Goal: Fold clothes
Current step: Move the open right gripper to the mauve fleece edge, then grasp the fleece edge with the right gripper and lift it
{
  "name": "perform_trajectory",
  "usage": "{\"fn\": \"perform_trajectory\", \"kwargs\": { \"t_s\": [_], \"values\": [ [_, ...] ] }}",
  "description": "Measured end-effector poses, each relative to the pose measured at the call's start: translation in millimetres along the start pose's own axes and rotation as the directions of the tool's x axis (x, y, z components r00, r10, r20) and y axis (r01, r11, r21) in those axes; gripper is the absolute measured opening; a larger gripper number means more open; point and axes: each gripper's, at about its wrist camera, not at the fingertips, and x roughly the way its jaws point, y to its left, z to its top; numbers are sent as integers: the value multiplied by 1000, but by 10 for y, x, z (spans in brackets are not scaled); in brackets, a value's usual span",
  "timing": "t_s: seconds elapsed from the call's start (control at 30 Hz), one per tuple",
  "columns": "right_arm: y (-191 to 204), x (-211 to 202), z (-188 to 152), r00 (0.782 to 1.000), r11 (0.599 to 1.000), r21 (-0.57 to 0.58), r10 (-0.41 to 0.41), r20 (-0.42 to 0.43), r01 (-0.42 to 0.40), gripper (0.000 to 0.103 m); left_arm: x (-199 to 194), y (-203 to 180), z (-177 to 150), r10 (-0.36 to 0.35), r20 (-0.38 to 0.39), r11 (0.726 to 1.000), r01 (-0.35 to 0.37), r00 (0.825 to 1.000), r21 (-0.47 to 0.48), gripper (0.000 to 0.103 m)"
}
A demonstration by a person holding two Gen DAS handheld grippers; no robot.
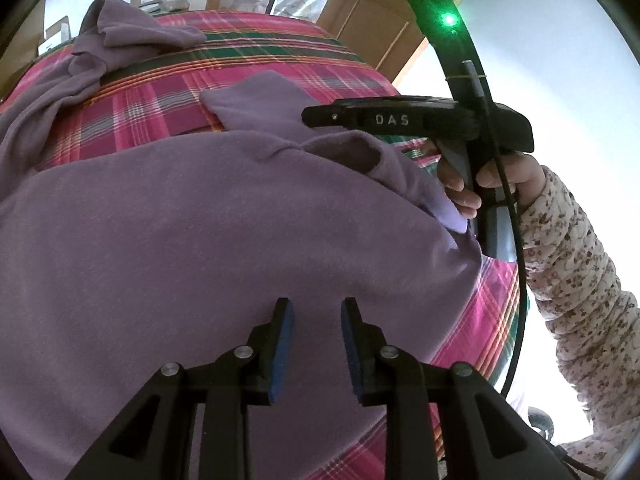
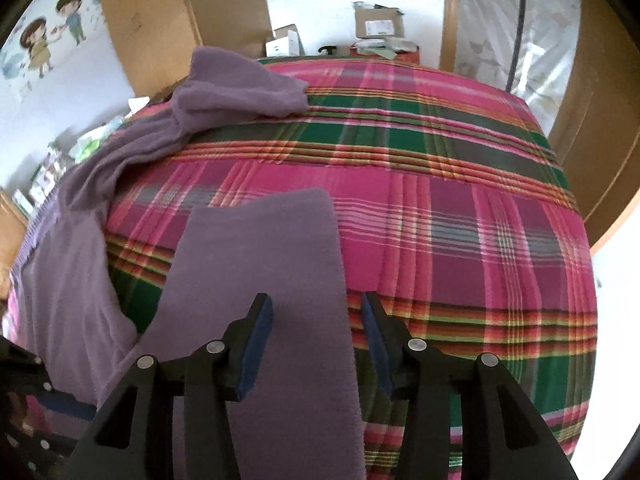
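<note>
I've got both jaws apart, left hand-held gripper (image 1: 317, 322) and right hand-held gripper (image 2: 316, 320) hovering, letting the garment (image 1: 224, 216) lie flat on the tabletop (image 2: 460, 208).

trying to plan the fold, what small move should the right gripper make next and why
Probably lower the right gripper and close on the purple sleeve: its jaws stand open, nothing pinched, and the sleeve lies flat on the plaid cover, still sticking out unfolded.

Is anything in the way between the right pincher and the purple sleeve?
No, nothing visible. The right gripper hangs open right over the purple sleeve, which lies flat on the plaid cloth. One finger is over the sleeve, the other just past its edge.
</note>
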Motion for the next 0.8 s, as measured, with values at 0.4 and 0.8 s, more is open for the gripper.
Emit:
{"fn": "perform_trajectory", "kwargs": {
  "t_s": [0.4, 0.8],
  "values": [
    [35, -35, -51, 1000, 1000, -11, 23, 12, -23, 5, -20, -21, -59, 26, 9, 1000, -26, 1000, 1, 26],
    [-166, -531, -149, 983, 994, 104, -44, 180, 26, 4, -54, -62, -69, 48, 17, 999, -48, 999, 11, 26]
  ]
}}
